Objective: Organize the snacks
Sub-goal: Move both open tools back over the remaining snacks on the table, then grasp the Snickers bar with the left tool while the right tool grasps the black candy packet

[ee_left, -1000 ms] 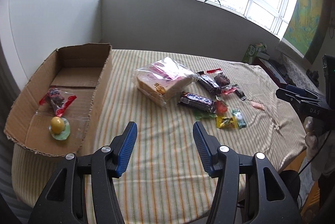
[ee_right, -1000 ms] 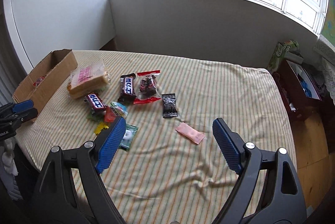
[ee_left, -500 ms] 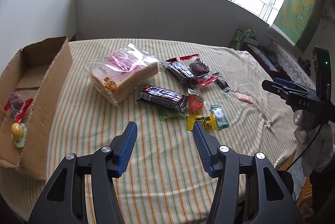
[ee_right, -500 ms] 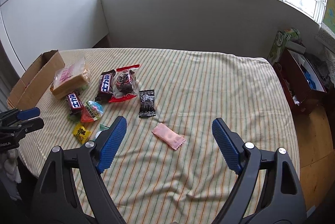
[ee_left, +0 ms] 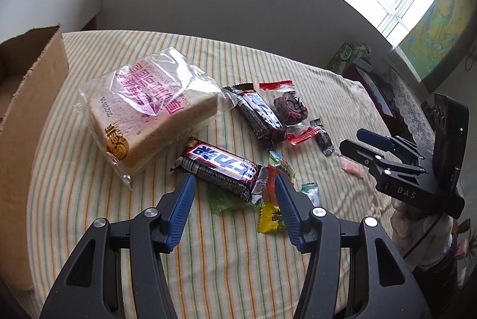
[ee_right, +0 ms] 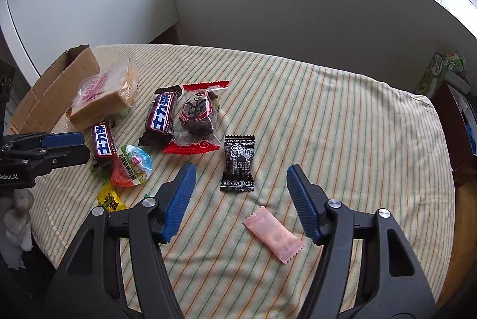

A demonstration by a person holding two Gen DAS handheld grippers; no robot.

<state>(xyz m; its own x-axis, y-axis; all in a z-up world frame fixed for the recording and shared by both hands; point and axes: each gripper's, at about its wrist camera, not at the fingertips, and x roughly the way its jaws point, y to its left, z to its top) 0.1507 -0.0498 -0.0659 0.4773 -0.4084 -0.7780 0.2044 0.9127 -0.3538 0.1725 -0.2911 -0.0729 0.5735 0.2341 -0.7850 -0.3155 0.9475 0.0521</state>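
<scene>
1. I am holding the left tongs partly open above the striped table, gripping nothing; the near chocolate bar is lying just beyond their blue pads.
2. I am taking that chocolate bar as my landmark: the bagged bread is sitting just behind it to the left, touching its end, and the cardboard box is standing well to the left, past the bread.
3. A second chocolate bar and a red-edged packet of dark snack are lying side by side behind the landmark to the right.
4. A yellow candy and a green wrapper are lying just in front of it.
5. I am closing the right tongs somewhat, yet they are gaping empty over the pink candy, with the black sachet just beyond it, well right of the landmark.
</scene>
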